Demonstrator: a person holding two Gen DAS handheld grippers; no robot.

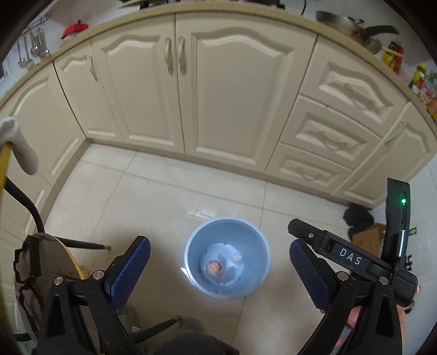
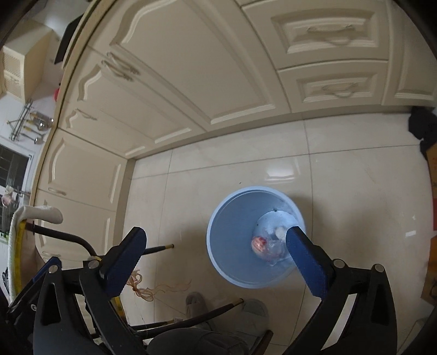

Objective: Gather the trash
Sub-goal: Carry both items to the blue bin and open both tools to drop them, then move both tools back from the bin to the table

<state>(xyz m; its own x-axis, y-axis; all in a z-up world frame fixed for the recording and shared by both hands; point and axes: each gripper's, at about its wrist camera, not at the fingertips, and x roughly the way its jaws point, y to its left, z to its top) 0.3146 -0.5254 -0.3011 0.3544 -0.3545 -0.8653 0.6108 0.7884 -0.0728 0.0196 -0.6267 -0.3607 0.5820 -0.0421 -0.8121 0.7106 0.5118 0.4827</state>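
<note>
1. The blue bin [image 1: 227,256] stands on the floor [image 1: 164,196], holding a reddish scrap [image 1: 214,268] and clear wrappers [image 2: 273,247].
2. The left claw [image 1: 220,269] hangs over the bin, spread wide and holding nothing.
3. The right claw [image 2: 214,262] is likewise released, one pad [image 2: 306,262] over the bin's rim.
4. Glossy cream tiles run to cream cabinets [image 1: 224,90] under a tabletop [image 1: 114,21].
5. Chair legs [image 2: 155,249] and grey slippers [image 2: 196,303] lie near.

White letters "DAS" stand on the black body of the right gripper [image 1: 351,256], seen from the left wrist; no other text is legible
</note>
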